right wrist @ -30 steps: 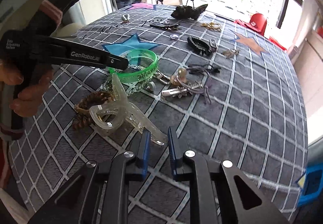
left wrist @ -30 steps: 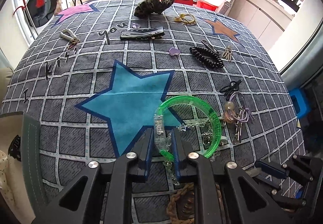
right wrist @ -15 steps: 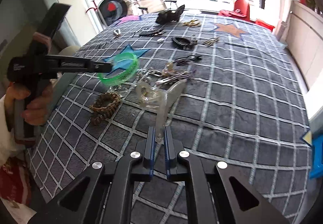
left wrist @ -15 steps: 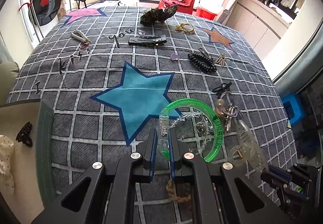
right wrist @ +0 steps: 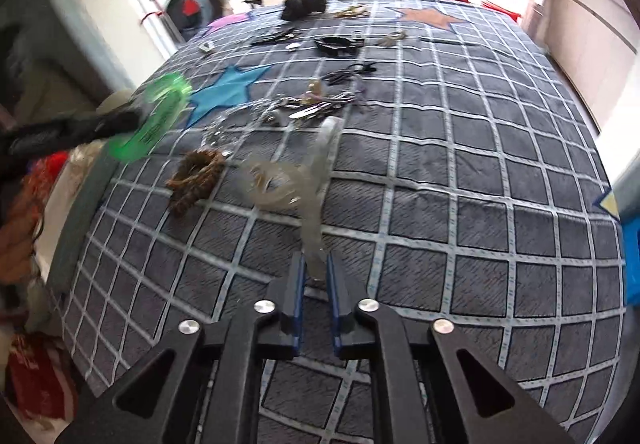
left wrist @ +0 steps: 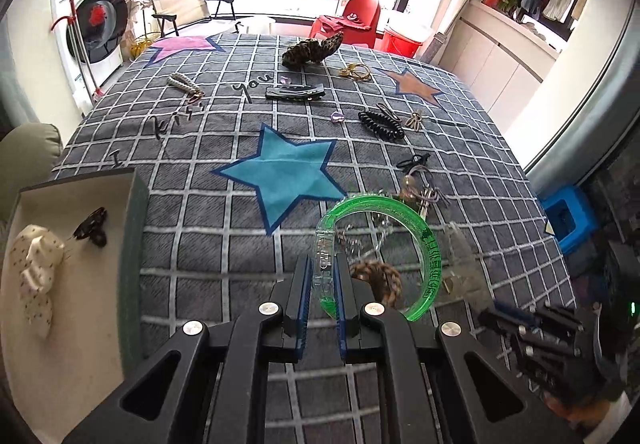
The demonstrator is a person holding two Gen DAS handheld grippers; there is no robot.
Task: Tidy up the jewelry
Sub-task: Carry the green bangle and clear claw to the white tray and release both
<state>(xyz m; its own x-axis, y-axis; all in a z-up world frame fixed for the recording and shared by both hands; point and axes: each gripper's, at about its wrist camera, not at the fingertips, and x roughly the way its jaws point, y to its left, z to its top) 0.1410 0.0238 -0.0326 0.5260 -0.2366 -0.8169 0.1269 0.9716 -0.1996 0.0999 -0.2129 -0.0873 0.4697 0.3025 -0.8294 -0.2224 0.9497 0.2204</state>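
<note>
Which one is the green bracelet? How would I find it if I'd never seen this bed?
Find the big blue star in the middle of the grey checked blanket. Just below its right side, the left gripper pinches the green bracelet in the air. It is the only bright see-through green ring; the brown braided band nearby is dull.
</note>
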